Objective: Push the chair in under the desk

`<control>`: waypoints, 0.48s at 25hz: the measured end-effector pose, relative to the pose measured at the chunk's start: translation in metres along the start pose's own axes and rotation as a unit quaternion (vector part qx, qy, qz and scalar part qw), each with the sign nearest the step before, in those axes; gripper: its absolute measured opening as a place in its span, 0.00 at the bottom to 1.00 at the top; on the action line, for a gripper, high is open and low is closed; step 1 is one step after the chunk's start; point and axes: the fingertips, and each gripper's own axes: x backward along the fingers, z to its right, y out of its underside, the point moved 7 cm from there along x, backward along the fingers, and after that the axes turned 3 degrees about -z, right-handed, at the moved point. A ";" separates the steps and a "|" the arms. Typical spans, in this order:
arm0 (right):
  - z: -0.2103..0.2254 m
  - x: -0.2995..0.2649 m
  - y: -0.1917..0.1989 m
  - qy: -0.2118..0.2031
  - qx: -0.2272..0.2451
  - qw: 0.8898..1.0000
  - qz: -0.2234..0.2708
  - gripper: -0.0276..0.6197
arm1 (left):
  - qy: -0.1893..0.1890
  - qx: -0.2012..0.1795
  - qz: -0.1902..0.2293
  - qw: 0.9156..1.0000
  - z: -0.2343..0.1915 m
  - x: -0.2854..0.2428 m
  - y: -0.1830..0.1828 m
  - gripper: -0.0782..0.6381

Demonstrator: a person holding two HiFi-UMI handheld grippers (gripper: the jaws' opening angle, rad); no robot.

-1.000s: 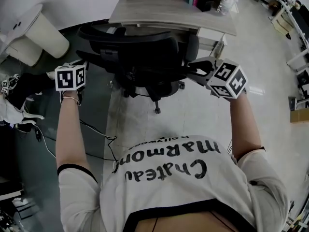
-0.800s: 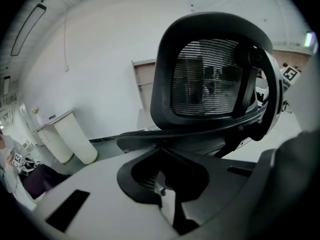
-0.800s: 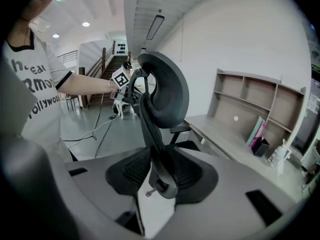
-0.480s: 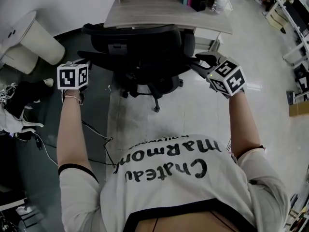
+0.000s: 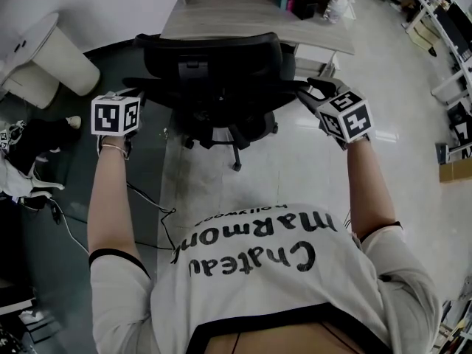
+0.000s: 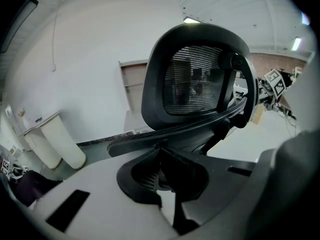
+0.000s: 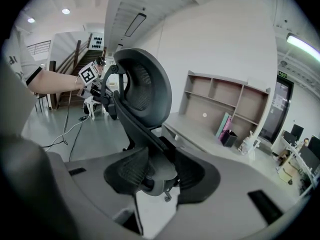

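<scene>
Straight ahead of the person, at 12 o'clock, the black chair (image 5: 214,68) stands with its mesh back turned toward them. Its front reaches in below the near edge of the table (image 5: 251,24), which lies just beyond it, also at 12 o'clock. The chair's wheeled base (image 5: 230,135) shows on the pale floor (image 5: 310,161) on the person's side of the table.

The left gripper (image 6: 161,154) is at the chair's 9 o'clock. Its fingers are pressed fully together with nothing between them, and their tips sit right at the edge of the left armrest (image 6: 145,138); I cannot tell whether they touch it.

The right gripper (image 7: 160,168) is at the chair's 3 o'clock. Its fingers are spreading apart, with the rounded end of the right armrest (image 5: 295,87) between them, and the pads do not clamp it.

A white bin (image 5: 55,54) stands at 10 o'clock. A thin cable (image 5: 147,205) trails over the floor at about 8 o'clock.
</scene>
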 end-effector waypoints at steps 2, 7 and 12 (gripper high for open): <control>0.002 -0.001 0.001 0.017 -0.010 1.000 -0.003 0.32 | 0.001 0.001 0.003 1.000 0.004 0.002 0.002 0.13; 0.004 -0.001 -0.001 0.031 -0.015 0.999 -0.005 0.38 | -0.041 0.029 0.019 0.999 0.010 0.002 0.004 0.13; -0.004 0.009 0.006 0.034 -0.006 0.999 -0.007 0.36 | -0.003 0.107 0.108 0.988 0.042 0.018 0.001 0.13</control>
